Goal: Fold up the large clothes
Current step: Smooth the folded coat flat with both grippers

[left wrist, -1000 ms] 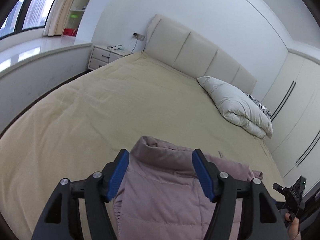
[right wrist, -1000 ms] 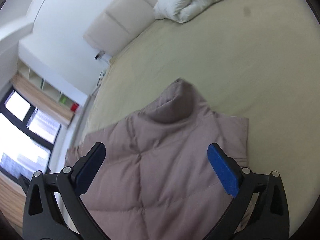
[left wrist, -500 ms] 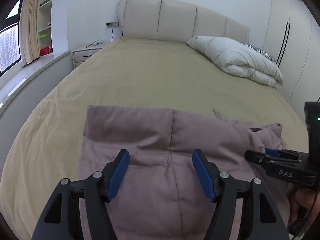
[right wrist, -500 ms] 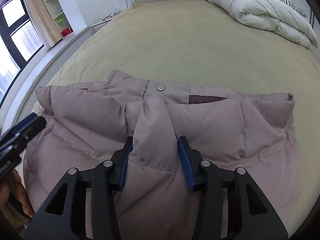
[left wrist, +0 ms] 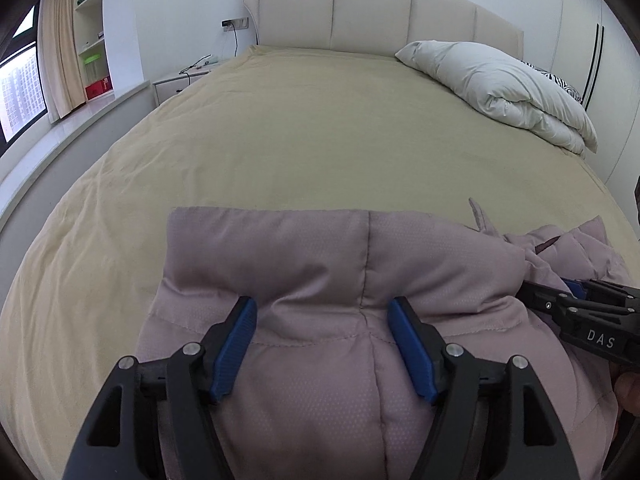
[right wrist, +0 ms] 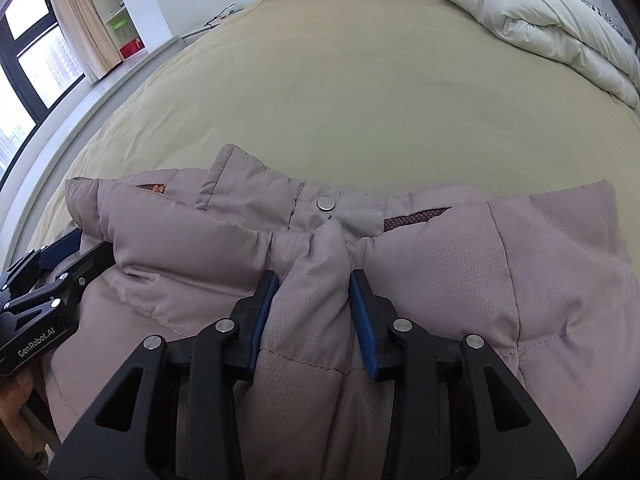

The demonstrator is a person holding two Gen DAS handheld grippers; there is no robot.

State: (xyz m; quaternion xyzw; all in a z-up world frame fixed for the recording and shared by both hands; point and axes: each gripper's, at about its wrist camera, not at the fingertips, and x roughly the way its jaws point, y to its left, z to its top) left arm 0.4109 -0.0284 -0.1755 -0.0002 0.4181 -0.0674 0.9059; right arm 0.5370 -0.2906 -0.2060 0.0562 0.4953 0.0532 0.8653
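Nearest, in the right wrist view, the right hand-held gripper (right wrist: pixel 312 280) is clamped on a raised ridge of the jacket (right wrist: pixel 460 272), its blue pads (right wrist: pixel 262 308) pressing the padded cloth from both sides. In the left wrist view, the left hand-held gripper (left wrist: pixel 322 320) stands with jaws spread wide over the jacket; cloth bulges between the pads, but no pinch is visible, so it reads as open. The same right tool enters that view at 3 o'clock, closed on a gathered tip of fabric.

The jacket, mauve and quilted, lies at the near edge of the bed (right wrist: pixel 360 92), collar end pointing to 12 o'clock. A snap button (right wrist: pixel 325 203) marks the collar midline, with reddish lining showing on either side.

Handling, as a judgement: the jacket looks light, soft and puffy, with a smooth shell likely to slip; thick padding will spring back, so folds may need pressing down. Firmer holds would be stitched seams, the collar band or the hem, rather than a loose bulge.

Farther off, at 1 o'clock, a folded white duvet (left wrist: pixel 504 88) rests by the headboard (left wrist: pixel 372 12); a nightstand (left wrist: pixel 180 80) sits at 11 o'clock.
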